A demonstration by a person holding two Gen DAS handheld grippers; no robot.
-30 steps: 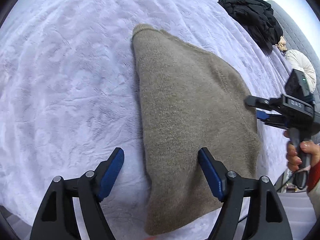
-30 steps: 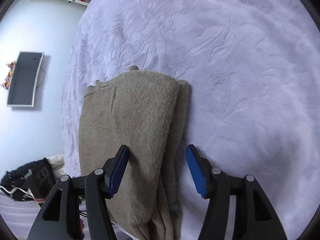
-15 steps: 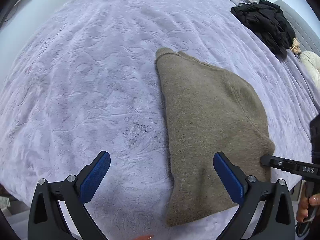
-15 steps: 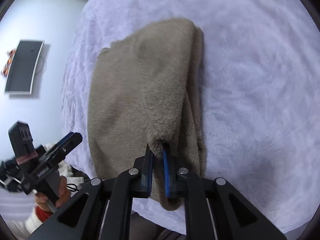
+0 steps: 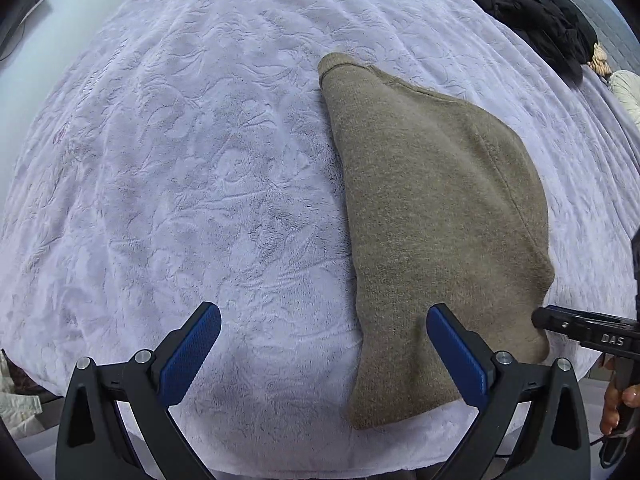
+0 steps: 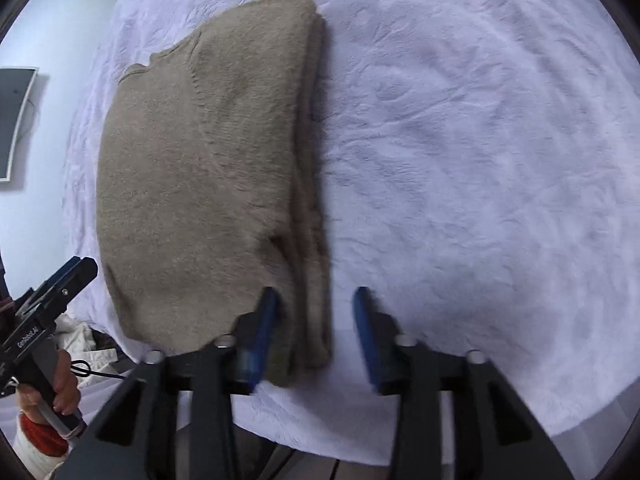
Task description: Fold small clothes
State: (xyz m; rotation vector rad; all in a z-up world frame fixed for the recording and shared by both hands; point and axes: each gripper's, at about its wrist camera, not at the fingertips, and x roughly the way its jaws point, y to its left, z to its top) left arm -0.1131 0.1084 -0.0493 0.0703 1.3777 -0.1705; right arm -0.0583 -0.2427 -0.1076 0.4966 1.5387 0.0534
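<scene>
Sweater point(image 5: 432, 216): folded, lying flat on the blanket point(image 5: 180, 160), at 1 o'clock of the left gripper point(image 5: 324, 354).
Left gripper: fully spread, nothing held.
Right gripper point(image 6: 316, 332): jaws opening over the near edge; nothing pinched.
Risk: layered right edge may be snagged and dragged apart on withdrawal.

Folded taupe-brown knitted sweater point(image 5: 432, 216), soft and fuzzy, lying flat on the pale lilac embossed plush blanket point(image 5: 180, 168). Doubled lengthwise into a long, narrow shape, layered edges stacked along one side point(image 6: 312, 184). Ribbed neckline corner at the far end, a seam line running across the upper layer. Near end reaching almost to the blanket's front edge.
</scene>
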